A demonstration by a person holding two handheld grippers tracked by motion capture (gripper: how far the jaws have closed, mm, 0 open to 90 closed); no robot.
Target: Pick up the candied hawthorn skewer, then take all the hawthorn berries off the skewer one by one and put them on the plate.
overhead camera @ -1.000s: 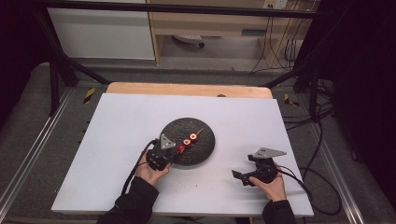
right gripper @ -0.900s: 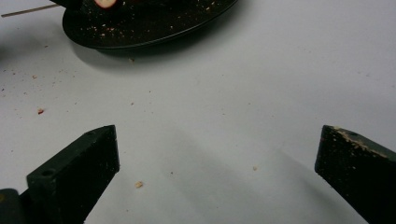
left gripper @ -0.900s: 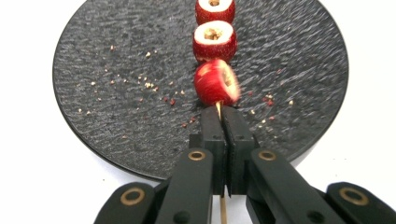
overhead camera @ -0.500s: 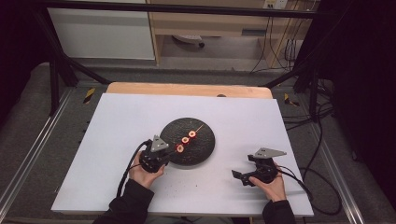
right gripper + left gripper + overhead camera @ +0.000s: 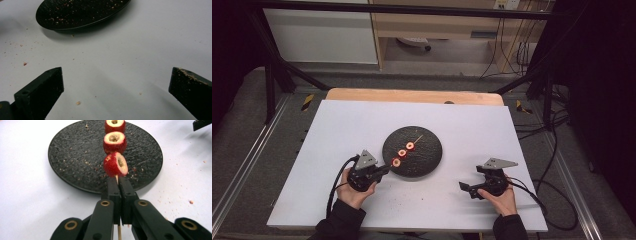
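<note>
Left gripper, pinching the thin wooden skewer of three red hollowed fruit rings at frame centre, holds it over the round black textured plate; withdrawal seems next.

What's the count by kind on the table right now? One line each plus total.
Red fruit rings on the skewer: 3, the nearest one, the middle one, the far one
Wooden skewer: 1
Black plate: 1
Hand-held tools: 2, left tool shut on the skewer, right tool open over the table
Total: 7
</note>
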